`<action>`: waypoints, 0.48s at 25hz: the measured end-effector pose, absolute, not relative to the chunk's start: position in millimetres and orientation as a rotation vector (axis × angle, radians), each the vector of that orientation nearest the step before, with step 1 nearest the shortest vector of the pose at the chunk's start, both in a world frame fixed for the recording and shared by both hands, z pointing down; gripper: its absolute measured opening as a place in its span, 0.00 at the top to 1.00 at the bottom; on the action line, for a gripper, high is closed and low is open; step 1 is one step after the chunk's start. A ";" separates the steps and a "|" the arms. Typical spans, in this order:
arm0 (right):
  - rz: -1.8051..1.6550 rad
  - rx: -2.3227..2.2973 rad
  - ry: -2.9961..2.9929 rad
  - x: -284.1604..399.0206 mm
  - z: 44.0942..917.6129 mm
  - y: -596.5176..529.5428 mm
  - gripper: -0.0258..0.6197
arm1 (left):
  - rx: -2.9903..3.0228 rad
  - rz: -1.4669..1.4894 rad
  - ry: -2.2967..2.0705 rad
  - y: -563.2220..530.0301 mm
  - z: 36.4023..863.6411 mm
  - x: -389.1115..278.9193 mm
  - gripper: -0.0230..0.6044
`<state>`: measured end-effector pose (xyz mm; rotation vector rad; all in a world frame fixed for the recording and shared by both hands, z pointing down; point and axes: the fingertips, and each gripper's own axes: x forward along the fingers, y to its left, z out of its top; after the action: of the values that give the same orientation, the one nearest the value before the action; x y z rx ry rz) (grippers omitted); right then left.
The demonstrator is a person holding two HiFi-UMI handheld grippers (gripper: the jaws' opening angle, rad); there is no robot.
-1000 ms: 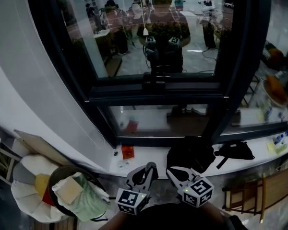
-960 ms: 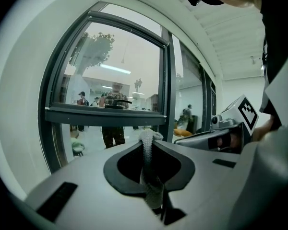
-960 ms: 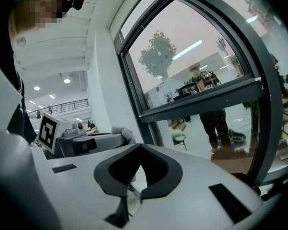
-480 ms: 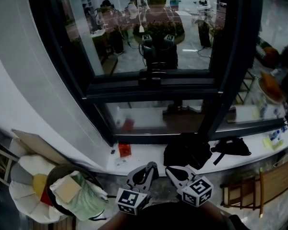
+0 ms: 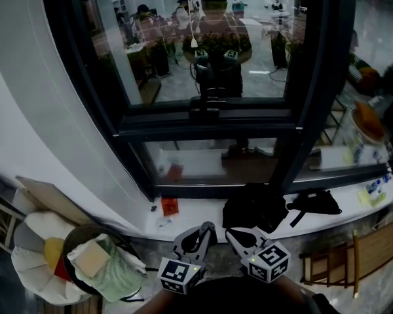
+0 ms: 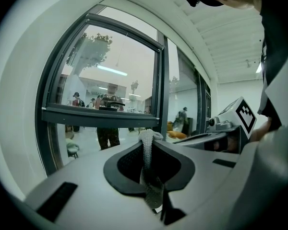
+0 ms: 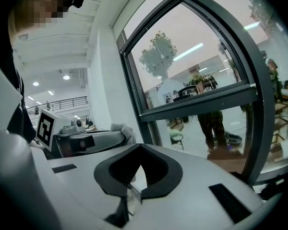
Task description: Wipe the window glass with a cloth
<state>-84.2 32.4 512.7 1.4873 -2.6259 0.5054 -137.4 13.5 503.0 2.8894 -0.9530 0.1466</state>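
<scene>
Head view first, left to right: window glass (image 5: 150, 57) in a dark frame (image 5: 209, 120) across the upper scene, full of reflections. Low at the bottom edge, left tongs (image 5: 207, 228), then right tongs (image 5: 230, 233) just beside them, both pointing toward the white sill (image 5: 193, 212) and well short of the pane. Further right on the sill, a heap of black bags (image 5: 255, 208). Left gripper view: clamped tight on a grey knitted cloth (image 6: 146, 147), a tuft poking out past the tips, window ahead and not touched. Right gripper view: closed tip to tip on nothing, only a sliver of light showing behind the tips, with the same cloth visible off to the left in the other tongs. Judged from this: cloth secured, so the pick-up part done; wiping itself seemingly not begun, with no contact between cloth and glass in any view. Remaining: raise the left tongs, press the cloth against the pane, sweep across it. No telling through these reflections whether any part of the glass is clean yet.
</scene>
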 end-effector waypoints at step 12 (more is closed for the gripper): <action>0.498 1.497 -2.620 -79.7 509.2 33.2 0.92 | 2.888 0.147 -0.955 15.6 501.2 -137.8 0.91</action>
<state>-79.7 33.2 509.2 1.4968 -2.6199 0.4977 -137.8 15.6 501.2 2.8877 -0.9553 0.1466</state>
